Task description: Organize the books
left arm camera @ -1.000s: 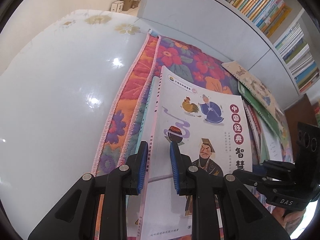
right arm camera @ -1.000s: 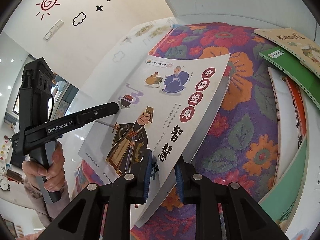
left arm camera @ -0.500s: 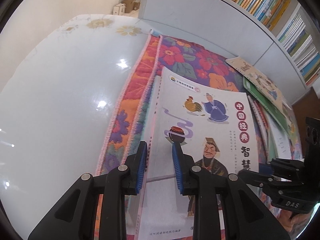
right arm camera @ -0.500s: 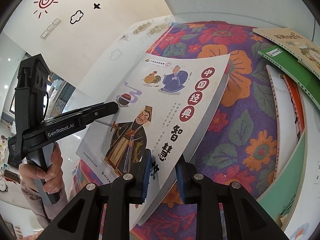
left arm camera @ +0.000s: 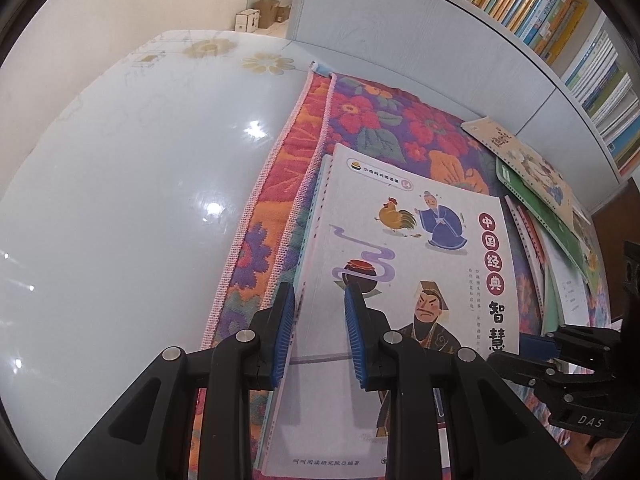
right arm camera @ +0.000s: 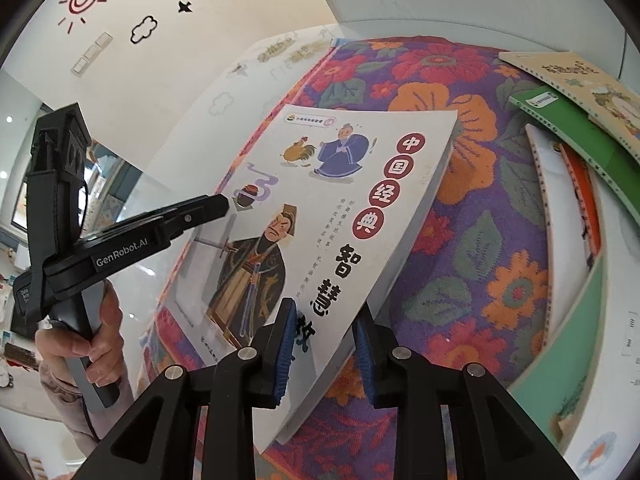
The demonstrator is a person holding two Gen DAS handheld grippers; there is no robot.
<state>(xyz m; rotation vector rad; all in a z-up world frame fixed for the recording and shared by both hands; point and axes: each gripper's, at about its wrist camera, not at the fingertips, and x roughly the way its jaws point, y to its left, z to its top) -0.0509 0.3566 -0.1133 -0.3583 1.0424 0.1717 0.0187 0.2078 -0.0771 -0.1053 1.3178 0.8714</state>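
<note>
A white picture book [left arm camera: 412, 280] with a rooster, a robed man and red Chinese title circles is held tilted over the floral cloth [left arm camera: 380, 128]; it also shows in the right wrist view [right arm camera: 320, 216]. My left gripper [left arm camera: 320, 336] is shut on the book's spine edge, together with a thinner book under it. My right gripper [right arm camera: 326, 350] is shut on the book's opposite lower edge. Several other books [right arm camera: 580, 132] lie fanned on the cloth to the right.
A glossy white table [left arm camera: 120, 208] spreads left of the cloth. A white bookshelf [left arm camera: 540, 12] full of upright books runs along the back and right. Cardboard boxes [left arm camera: 260, 16] stand on the floor far behind.
The book and both grippers have shifted slightly; both grips are unchanged.
</note>
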